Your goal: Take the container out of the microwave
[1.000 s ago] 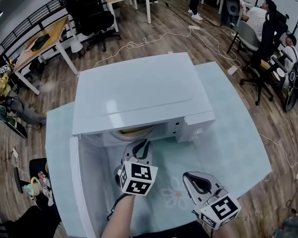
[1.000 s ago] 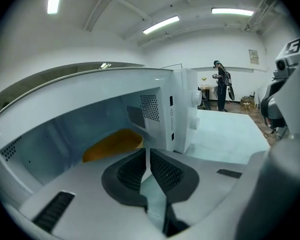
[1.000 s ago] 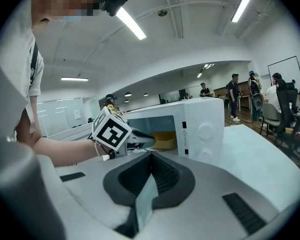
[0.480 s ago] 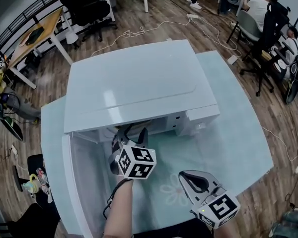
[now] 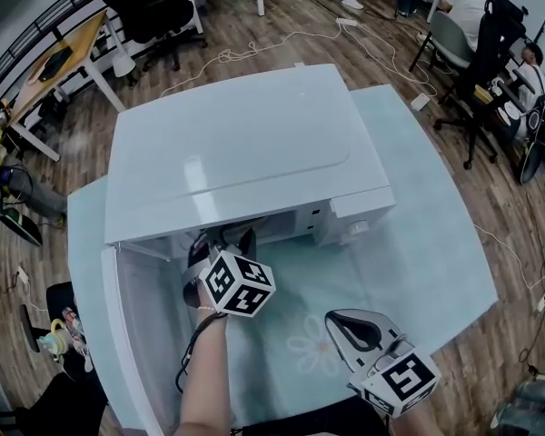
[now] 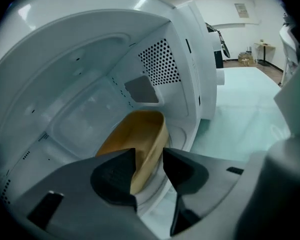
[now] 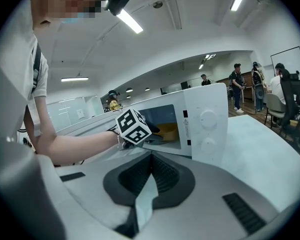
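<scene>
A white microwave [image 5: 236, 153] stands on the pale green table [image 5: 418, 243] with its door [image 5: 132, 334] swung open to the left. Inside lies a tan container [image 6: 135, 134], tilted in the left gripper view and also visible through the opening in the right gripper view [image 7: 169, 130]. My left gripper [image 5: 225, 241] reaches into the cavity. Its jaws are opening, and the container's near rim stands between them [image 6: 149, 156] without being pressed. My right gripper [image 5: 338, 321] hangs over the table in front of the microwave, shut and empty [image 7: 150, 156].
The microwave's control panel with two knobs [image 7: 208, 129] is to the right of the opening. A flower print [image 5: 313, 352] marks the table between the grippers. Office chairs and seated people [image 5: 490, 34] are far right, desks [image 5: 64, 62] far left, cables on the floor.
My left gripper has gone forward and down into the microwave's opening, rolled, and spread its jaws. The right gripper has stayed put.
</scene>
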`<state>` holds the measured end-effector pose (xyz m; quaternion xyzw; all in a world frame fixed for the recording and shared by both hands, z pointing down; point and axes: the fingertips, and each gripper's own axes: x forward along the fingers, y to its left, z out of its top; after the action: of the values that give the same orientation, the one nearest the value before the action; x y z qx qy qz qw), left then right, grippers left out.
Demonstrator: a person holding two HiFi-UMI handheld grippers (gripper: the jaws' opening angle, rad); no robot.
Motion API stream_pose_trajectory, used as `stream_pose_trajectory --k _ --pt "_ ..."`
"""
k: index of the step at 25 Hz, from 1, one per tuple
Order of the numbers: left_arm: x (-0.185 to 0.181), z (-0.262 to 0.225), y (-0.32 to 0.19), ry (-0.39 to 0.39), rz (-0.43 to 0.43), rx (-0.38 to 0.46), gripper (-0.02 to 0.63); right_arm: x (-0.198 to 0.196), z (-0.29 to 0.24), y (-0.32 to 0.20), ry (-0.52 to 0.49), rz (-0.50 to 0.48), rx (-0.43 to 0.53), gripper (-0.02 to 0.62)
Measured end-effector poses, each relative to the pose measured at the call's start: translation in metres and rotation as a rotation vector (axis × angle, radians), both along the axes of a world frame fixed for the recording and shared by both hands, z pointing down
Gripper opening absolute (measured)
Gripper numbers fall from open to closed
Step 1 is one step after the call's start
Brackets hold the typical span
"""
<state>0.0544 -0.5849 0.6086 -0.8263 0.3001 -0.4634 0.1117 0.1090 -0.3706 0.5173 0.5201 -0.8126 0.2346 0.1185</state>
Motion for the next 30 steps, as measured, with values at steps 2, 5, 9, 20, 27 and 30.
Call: stream_pose_trajectory --k 2,5,9,20,27,30 --pt "0.000 0.003 0.000 -0.028 0.008 0.002 0.179 0.001 0.001 0.002 0.000 0.000 -0.002 0.009" --pt "-0.002 0.006 0.000 -0.069 0.006 0.021 0.150 0.002 0.003 0.004 0.005 0.002 -0.009 0.009" --pt "-0.003 0.009 0.001 -0.101 0.005 0.031 0.096 0.006 0.003 0.006 0.016 0.008 -0.007 0.009" --pt "0.003 -0.010 0.031 -0.076 -0.003 0.049 0.031 0.026 -0.010 0.031 0.028 0.033 0.027 0.009" --pt "0.005 -0.022 0.059 -0.102 -0.026 0.041 0.031 0.036 -0.016 0.057 0.010 -0.036 0.054 0.009" --pt "0.006 -0.033 0.076 -0.087 -0.064 0.038 0.031 0.048 -0.024 0.073 0.005 -0.057 0.072 0.009"
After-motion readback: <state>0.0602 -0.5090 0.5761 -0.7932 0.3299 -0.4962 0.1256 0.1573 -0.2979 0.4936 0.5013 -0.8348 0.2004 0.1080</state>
